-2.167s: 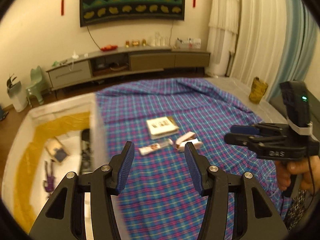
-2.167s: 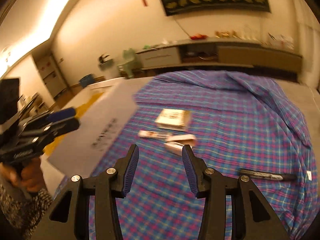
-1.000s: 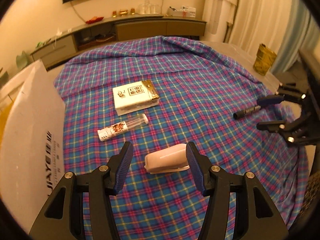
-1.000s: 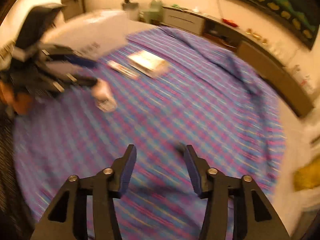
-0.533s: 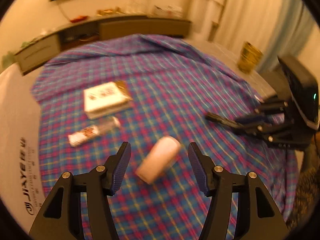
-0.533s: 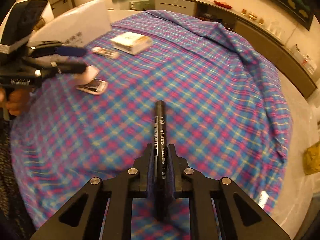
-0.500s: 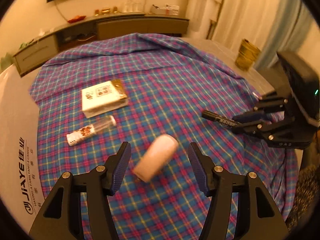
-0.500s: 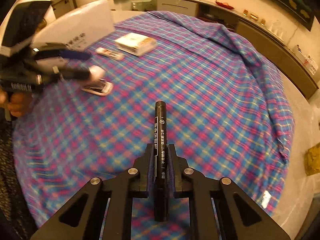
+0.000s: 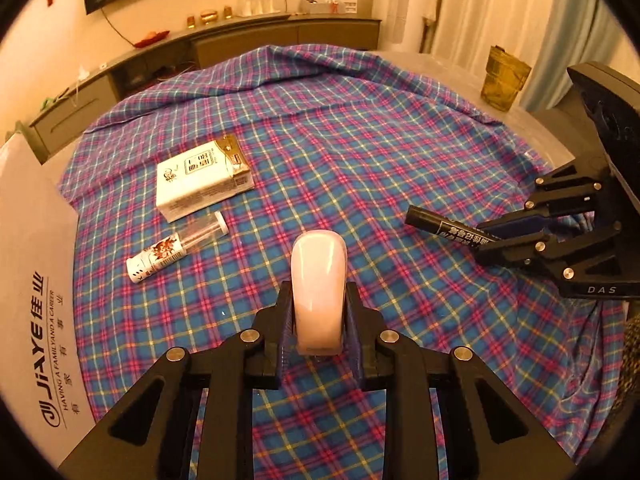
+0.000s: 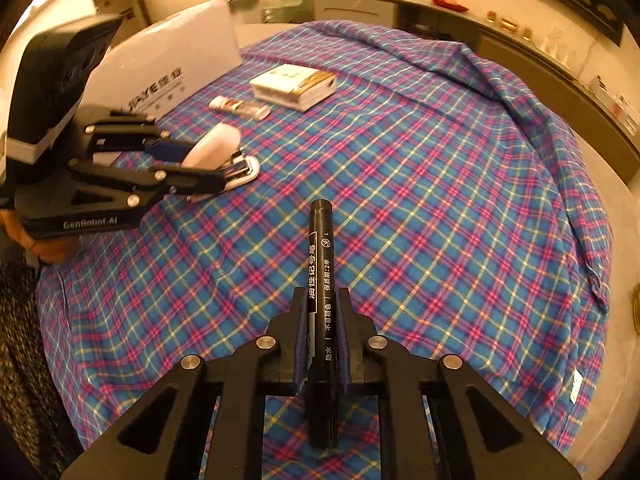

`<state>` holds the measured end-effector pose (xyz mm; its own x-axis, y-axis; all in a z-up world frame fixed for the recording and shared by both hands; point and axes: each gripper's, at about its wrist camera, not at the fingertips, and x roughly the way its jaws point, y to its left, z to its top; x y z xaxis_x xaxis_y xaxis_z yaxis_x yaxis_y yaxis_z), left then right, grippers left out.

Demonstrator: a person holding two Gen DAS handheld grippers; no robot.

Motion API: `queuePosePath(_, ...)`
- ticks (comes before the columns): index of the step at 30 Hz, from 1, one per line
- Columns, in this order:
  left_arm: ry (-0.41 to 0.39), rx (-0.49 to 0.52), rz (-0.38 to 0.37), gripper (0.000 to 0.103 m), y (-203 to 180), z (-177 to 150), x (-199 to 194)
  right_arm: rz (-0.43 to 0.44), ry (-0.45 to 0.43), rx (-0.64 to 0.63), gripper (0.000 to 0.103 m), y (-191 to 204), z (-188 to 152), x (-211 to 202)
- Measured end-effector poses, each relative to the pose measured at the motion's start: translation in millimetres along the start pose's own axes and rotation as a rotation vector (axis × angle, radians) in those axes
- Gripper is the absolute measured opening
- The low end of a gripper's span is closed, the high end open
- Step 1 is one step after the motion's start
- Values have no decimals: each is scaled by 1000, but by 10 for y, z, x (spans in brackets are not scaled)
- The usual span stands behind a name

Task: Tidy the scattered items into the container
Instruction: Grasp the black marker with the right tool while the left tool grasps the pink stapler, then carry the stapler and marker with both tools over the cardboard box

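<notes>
My left gripper (image 9: 319, 308) is shut on a pale pink case (image 9: 319, 276), held above the plaid cloth; it also shows in the right wrist view (image 10: 214, 146). My right gripper (image 10: 322, 320) is shut on a black marker (image 10: 320, 268), also seen in the left wrist view (image 9: 448, 229). A white and gold box (image 9: 202, 180) and a small clear tube with a white label (image 9: 176, 248) lie on the cloth. The white container (image 9: 36, 280) stands at the left.
The blue and pink plaid cloth (image 9: 360, 152) covers the table. A small flat item (image 10: 244, 170) lies on the cloth under the left gripper. A gold bin (image 9: 505, 78) stands at the far right. A low cabinet (image 9: 240, 40) runs along the back wall.
My left gripper has closed on the pink case, which was loose between open fingers half a second ago. My right gripper still holds the marker, closed on it since one second ago.
</notes>
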<state>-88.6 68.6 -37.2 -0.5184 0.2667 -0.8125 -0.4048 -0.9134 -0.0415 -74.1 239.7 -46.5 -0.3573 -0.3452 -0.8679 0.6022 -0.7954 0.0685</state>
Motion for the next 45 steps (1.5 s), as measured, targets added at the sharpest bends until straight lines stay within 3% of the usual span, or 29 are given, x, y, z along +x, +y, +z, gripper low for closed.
queuePosePath(13, -111, -56, -21, 24, 133, 83, -542, 83, -189, 153, 15, 339, 175, -397)
queuePosePath(22, -190, -95, -29, 24, 335, -4, -988, 76, -298, 217, 15, 707, 365, -514)
queuePosePath(36, -311, -132, -56, 24, 540, -126, -1655, 76, -402, 283, 15, 1317, 416, -733)
queuePosePath(45, -393, -190, -60, 24, 790, -192, -2061, 85, -443, 245, 15, 1696, 594, -930)
